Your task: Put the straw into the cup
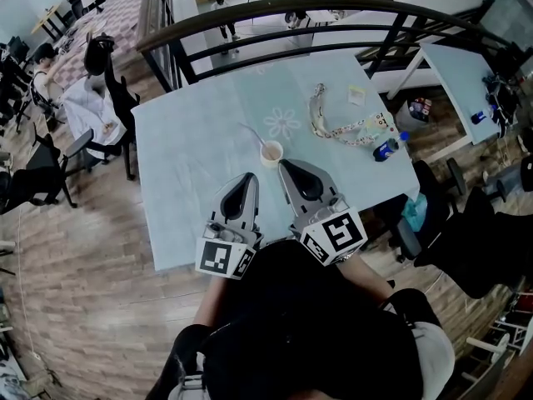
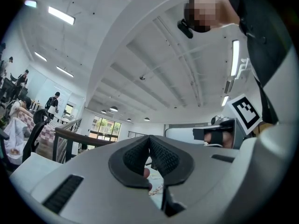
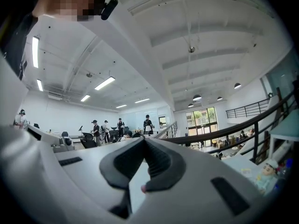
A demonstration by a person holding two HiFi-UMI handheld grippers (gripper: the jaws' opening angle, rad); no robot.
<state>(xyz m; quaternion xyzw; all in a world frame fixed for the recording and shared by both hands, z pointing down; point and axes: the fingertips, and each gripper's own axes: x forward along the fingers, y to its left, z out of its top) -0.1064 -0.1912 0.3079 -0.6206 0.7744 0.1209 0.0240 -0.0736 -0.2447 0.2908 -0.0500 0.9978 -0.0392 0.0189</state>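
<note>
Pale blue tabletop, smooth, faint white flower print near its middle. Small round cup, light rim, tan inside, stood upright near the tabletop's middle, just ahead of both hand-held grippers. Straw, thin, pale and straight, looked to lie flat on the tabletop, long axis diagonal from far-left to near-right, near end pointing at the cup's rim; could not tell whether it touched the cup. Left hand-held gripper, grey plastic shell with dark ribbed pads, was closed with nothing between the jaws; in the left gripper view the pads met at the tips. Right hand-held gripper, same build, tip just beside the cup on the near side, was also closed and empty; in the right gripper view the pads pressed together. Each carried a cube with black-and-white square markers. Patterned lanyard lay looped to the right of the cup, well apart from it; small pale square card beyond it. Dark bottle with blue cap sat at the tabletop's right edge. Dark curved railing ran past the far edge; black chair stood to the left. Nothing lay between straw and cup.
</note>
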